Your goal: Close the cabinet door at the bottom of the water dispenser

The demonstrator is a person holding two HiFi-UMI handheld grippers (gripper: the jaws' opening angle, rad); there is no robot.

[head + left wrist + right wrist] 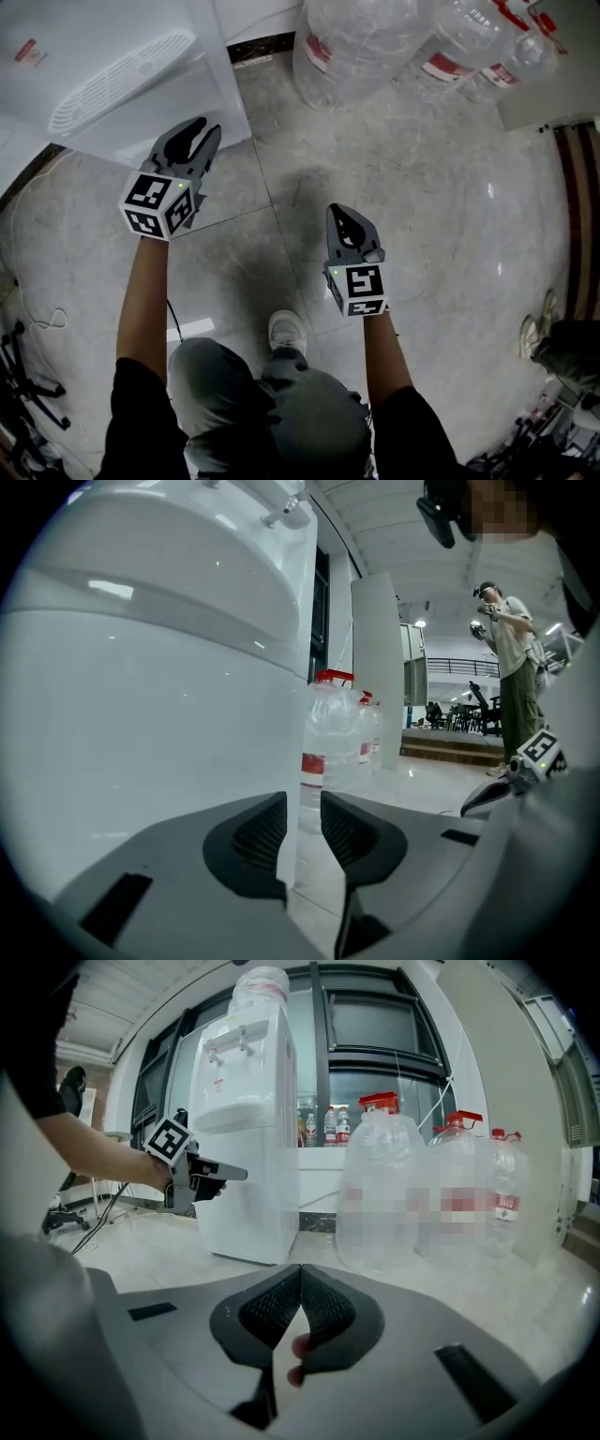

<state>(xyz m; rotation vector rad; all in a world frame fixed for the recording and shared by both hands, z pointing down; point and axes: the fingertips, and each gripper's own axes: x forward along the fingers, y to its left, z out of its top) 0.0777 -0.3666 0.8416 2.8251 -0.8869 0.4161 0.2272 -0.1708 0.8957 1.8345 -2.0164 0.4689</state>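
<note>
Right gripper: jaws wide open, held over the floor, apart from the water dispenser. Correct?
No: the right gripper has its jaws together, with nothing between them, as the right gripper view shows. It is over the floor, apart from the water dispenser.

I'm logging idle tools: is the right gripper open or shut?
Shut: the right gripper shows its jaw tips touching, nothing between them.

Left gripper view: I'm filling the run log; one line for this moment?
left gripper: open, at water dispenser edge | contact: unclear | right gripper: shut, empty
</note>
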